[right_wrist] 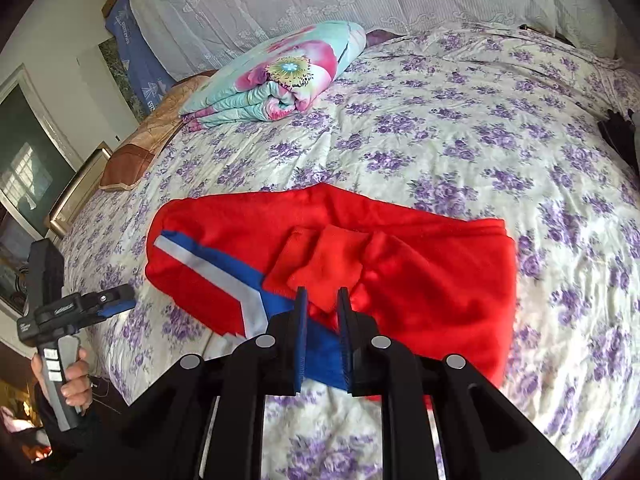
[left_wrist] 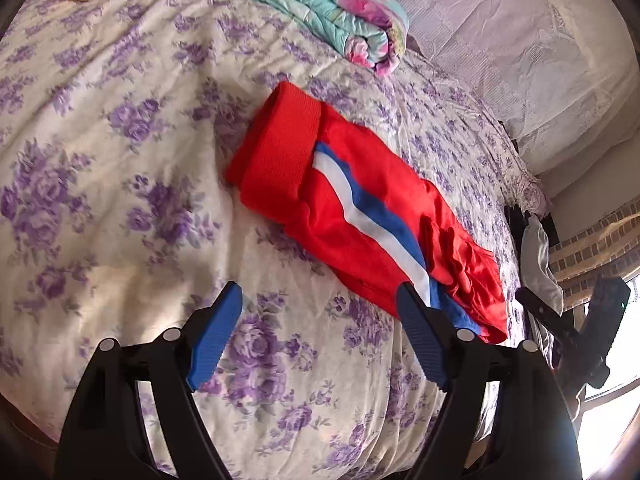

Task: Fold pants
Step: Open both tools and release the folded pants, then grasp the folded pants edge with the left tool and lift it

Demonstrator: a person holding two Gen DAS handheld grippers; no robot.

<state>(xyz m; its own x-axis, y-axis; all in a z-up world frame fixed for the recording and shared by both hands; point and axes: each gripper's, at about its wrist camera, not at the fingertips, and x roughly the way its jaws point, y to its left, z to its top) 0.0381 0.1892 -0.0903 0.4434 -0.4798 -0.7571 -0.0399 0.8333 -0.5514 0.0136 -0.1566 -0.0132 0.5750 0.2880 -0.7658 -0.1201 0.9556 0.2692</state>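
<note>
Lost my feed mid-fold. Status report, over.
Left gripper open, empty, over bedspread. Right gripper nearly shut, grip unclear. Red pants folded, bunched. Nothing in the way.

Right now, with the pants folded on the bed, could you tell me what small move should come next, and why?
Probably draw the right gripper back off the red pants: they already lie folded compactly on the floral bedspread, the left gripper is open and empty, and no cloth looks pinched.

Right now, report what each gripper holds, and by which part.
Nothing appears held. The left gripper is wide open over the bedsheet; the right gripper, jaws narrowly apart, hovers above the red pants without pinching them.
</note>
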